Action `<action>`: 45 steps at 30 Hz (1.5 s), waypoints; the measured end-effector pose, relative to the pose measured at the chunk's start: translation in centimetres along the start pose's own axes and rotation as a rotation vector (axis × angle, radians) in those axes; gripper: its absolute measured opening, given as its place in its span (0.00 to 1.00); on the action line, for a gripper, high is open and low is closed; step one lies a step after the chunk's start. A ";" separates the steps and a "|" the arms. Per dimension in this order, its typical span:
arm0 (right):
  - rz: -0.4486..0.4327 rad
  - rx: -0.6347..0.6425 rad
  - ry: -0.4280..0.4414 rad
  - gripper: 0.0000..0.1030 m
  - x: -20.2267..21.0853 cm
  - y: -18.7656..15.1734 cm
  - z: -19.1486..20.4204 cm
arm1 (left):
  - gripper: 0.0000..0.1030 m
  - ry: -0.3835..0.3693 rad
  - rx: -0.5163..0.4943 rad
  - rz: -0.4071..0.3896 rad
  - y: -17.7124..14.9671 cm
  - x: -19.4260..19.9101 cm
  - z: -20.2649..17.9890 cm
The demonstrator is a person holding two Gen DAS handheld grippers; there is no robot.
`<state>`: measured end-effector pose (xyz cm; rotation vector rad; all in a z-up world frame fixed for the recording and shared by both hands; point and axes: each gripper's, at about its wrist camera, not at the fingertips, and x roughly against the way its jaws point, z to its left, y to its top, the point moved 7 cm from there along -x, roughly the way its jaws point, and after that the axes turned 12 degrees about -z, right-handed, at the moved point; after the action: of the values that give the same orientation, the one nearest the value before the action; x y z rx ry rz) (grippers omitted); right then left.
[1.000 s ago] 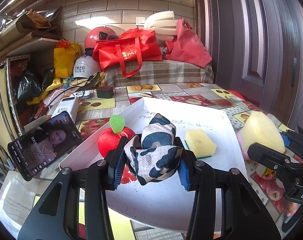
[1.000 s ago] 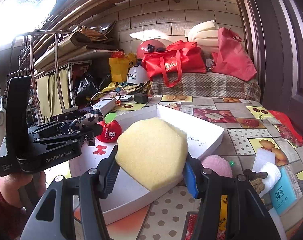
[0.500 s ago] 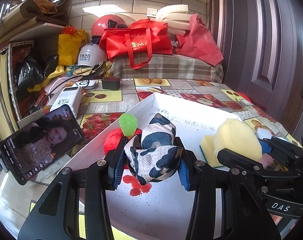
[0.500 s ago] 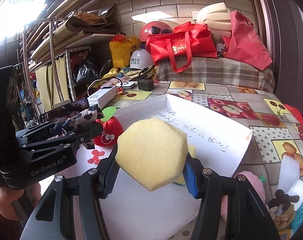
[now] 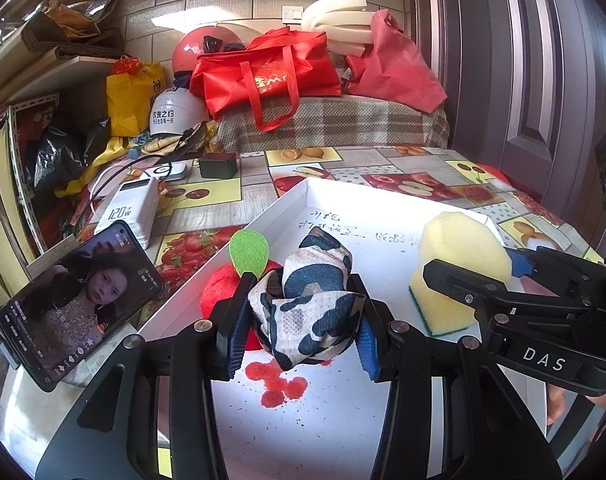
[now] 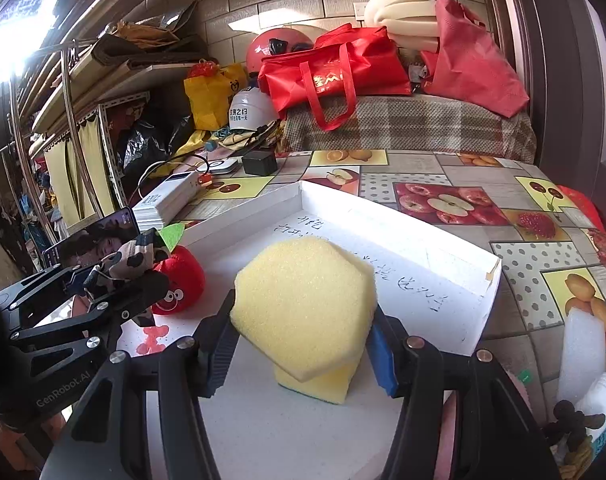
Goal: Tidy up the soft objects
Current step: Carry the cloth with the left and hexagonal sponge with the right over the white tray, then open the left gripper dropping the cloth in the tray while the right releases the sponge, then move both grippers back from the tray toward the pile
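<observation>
A rectangular sponge [image 6: 317,386] and red apple plush [image 6: 179,286] lie in the white tray [image 6: 489,280]. Left gripper [image 5: 301,330] jaws hold a camouflage cloth pouch [image 5: 309,312], right gripper [image 6: 303,354] jaws a hexagonal yellow sponge [image 6: 303,304]; both hover over the tray, unplaced.

Cow-print pouch [image 5: 309,304], yellow sponge [image 6: 303,304], red apple plush [image 6: 179,286], white tray [image 6: 455,276].

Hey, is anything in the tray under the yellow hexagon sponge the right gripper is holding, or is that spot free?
Not free. A yellow rectangular sponge with a green base already lies on the white tray directly below the yellow hexagonal foam sponge held in the right gripper. Bare tray floor shows beyond it.
</observation>
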<state>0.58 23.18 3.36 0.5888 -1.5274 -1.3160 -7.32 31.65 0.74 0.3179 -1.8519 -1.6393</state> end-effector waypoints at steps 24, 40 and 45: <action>-0.080 -0.045 -0.106 1.00 1.0 1.0 -1.6 | 1.00 0.092 0.020 -0.145 1.4 2.6 1.2; -0.223 0.026 -0.152 1.00 3.7 2.0 -0.6 | 1.00 0.151 0.061 -0.223 1.6 4.2 2.6; -0.265 0.023 -0.142 1.00 4.7 2.2 -0.6 | 1.00 0.172 0.058 -0.238 1.6 4.5 2.7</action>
<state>-0.17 19.55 7.06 0.7449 -1.6222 -1.5710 -12.02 31.53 3.58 0.7055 -1.7874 -1.6565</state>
